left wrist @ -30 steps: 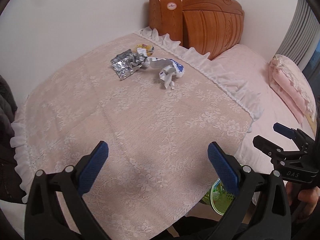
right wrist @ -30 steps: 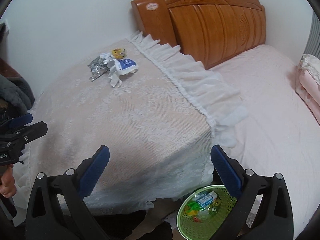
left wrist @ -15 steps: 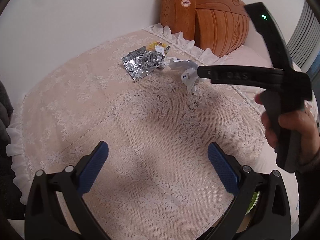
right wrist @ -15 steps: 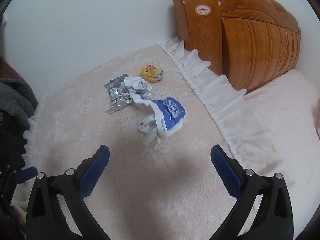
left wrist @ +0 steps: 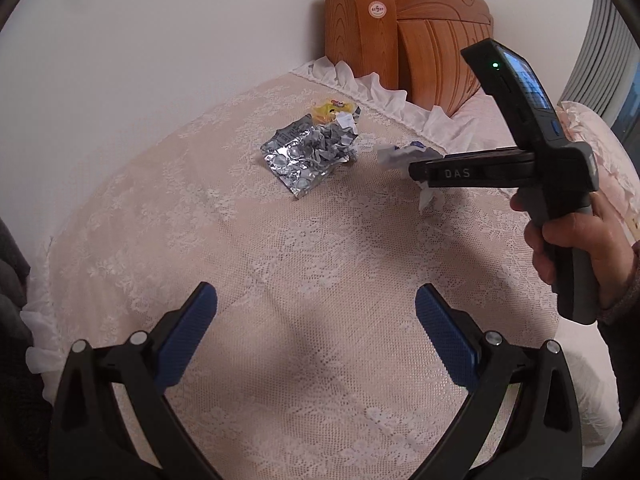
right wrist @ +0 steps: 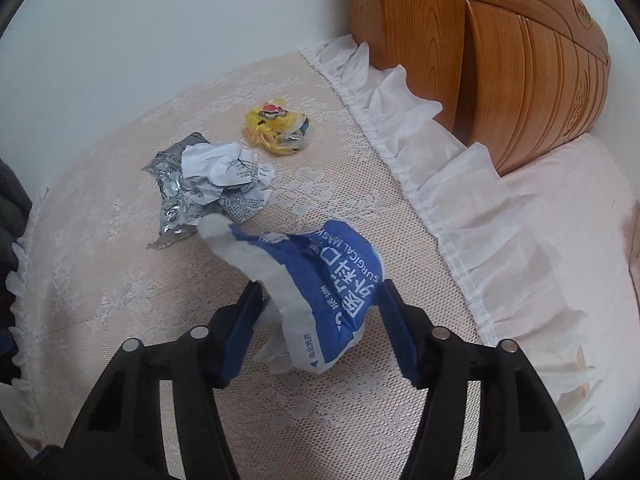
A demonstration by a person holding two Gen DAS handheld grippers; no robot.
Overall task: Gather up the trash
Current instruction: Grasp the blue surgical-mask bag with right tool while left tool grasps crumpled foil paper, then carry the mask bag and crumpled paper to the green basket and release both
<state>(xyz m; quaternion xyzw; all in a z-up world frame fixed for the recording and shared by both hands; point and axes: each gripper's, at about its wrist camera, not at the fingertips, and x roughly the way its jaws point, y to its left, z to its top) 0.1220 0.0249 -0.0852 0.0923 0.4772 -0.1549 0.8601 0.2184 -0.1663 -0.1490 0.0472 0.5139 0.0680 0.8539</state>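
A blue and white surgical mask wrapper [right wrist: 332, 276] lies crumpled on the lace-covered table [right wrist: 132, 280]. It sits between the blue pads of my right gripper [right wrist: 320, 316], whose jaws are closing, with a pad touching each side of it. Behind it lie a silver foil blister pack [right wrist: 176, 192] with crumpled white paper [right wrist: 224, 168] on top, and a yellow snack wrapper [right wrist: 276, 126]. My left gripper [left wrist: 316, 328] hangs open over bare lace, well short of the foil pack [left wrist: 298, 158]. A hand [left wrist: 576, 240] holds the right gripper [left wrist: 416, 168] at the right.
A wooden headboard [right wrist: 520, 60] stands behind the table's white frilled edge [right wrist: 440, 184]. A pink bed [right wrist: 580, 220] lies to the right. Dark clothing [left wrist: 12, 264] hangs at the left edge. A white wall closes the far side.
My right gripper moved in over the table to the blue wrapper and its jaws narrowed around it. My left gripper drifted a little closer to the trash, still open.
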